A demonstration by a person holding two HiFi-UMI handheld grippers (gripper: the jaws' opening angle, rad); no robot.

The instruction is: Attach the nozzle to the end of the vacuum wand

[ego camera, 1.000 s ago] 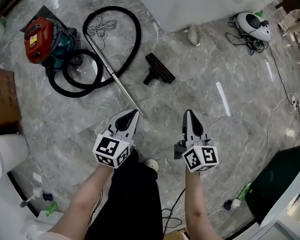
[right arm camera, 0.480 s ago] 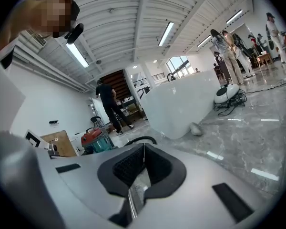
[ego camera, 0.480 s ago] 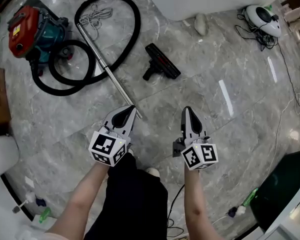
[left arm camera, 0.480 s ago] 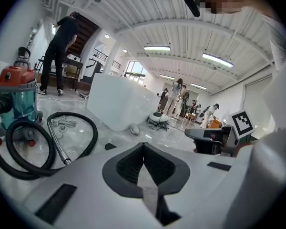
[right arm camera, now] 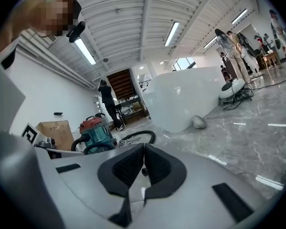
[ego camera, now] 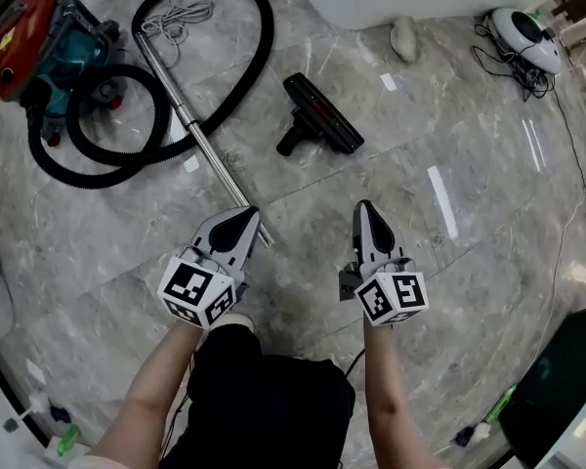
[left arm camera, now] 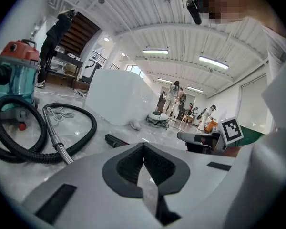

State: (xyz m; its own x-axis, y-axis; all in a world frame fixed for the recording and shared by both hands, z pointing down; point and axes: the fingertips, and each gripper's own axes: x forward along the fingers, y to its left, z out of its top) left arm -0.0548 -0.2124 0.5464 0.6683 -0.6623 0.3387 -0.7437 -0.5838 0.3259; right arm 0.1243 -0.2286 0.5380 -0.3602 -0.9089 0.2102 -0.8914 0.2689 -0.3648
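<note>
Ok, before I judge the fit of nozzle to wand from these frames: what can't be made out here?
Wand end: left gripper view, hidden behind the left gripper body.
Nozzle: same view, mostly hidden by that body; in the head view its socket is too small to read.
People far back: left gripper view, too small to read.
Right gripper view: the right gripper body blocks the floor; wand and nozzle can't be made out.

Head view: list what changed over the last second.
The view has dropped: the things on the floor look slightly nearer. The left gripper and right gripper came down with it, side by side. Nothing was taken or let go; both stay shut and empty. The nozzle, wand and vacuum lie unmoved, still unattached.
</note>
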